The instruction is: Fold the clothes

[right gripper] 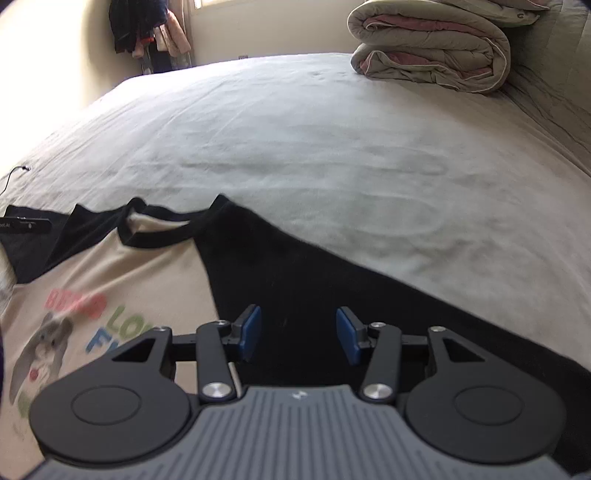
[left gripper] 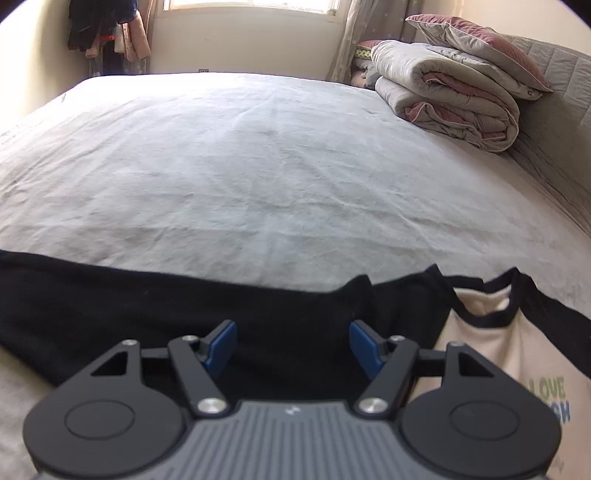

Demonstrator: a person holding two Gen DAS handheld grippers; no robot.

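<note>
A home bedroom: a wide bed (left gripper: 258, 166) fills the frame, a folded quilt (left gripper: 454, 99) stacked upper right, clothes hanging (left gripper: 107, 33) upper left beside a bright window (left gripper: 251, 5).

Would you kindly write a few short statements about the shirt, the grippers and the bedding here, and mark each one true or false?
1. The shirt lies flat on the bed. True.
2. The left gripper is clamped on a sleeve. False: its jaws are open, and nothing is pinched between them.
3. The right gripper is open above the black sleeve. True.
4. The shirt's neckline is white. False: its trim is black.
5. A folded quilt sits at the far right of the bed. True.
</note>
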